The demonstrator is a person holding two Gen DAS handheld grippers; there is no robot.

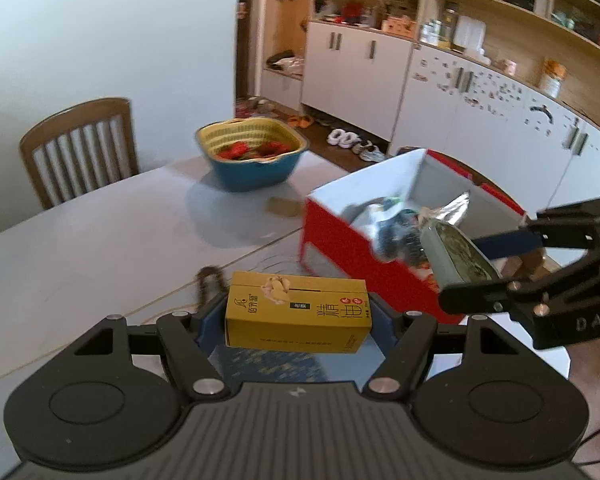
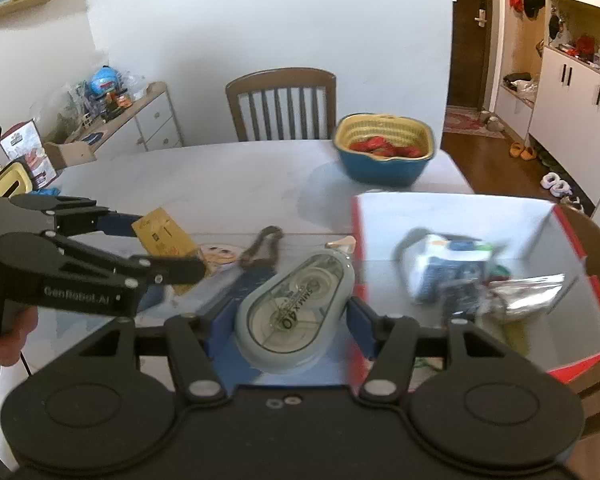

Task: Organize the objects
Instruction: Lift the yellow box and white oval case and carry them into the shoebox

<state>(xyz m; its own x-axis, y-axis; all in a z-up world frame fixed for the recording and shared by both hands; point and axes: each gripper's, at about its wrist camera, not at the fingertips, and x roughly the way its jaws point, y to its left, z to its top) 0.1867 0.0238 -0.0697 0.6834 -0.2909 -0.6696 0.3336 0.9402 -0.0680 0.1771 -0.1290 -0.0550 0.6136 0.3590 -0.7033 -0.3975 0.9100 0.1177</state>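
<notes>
The left claw (image 1: 298, 320) pinches a yellow carton (image 1: 298, 312) crosswise between its blue pads, the carton lifted clear of the grey tabletop (image 1: 100, 240), with a brown chain (image 1: 206, 284) lying on the tabletop just beyond it. The right claw (image 2: 290, 312) pinches a grey-green correction tape dispenser (image 2: 294, 312) that sits tilted between its pads, its clear window facing up and its narrow end pointing far and to the right. In the left wrist view the right claw shows at the right edge, carrying the dispenser over the near corner of the red box (image 1: 340, 240); in the right wrist view the left claw shows at the left edge with the carton in its pads, and part of a hand (image 2: 12, 328) grips its handle. The red box, white inside, stands open on the right part of the tabletop and holds a blurred jumble of small items, among them a silvery foil packet (image 2: 524, 292). Farther off, near the far right edge of the tabletop, stands a blue basket with a yellow liner (image 2: 384, 152) holding something red. A wooden chair (image 2: 282, 104) stands at the far side, and white cabinets (image 1: 480, 120) line the wall to the right
</notes>
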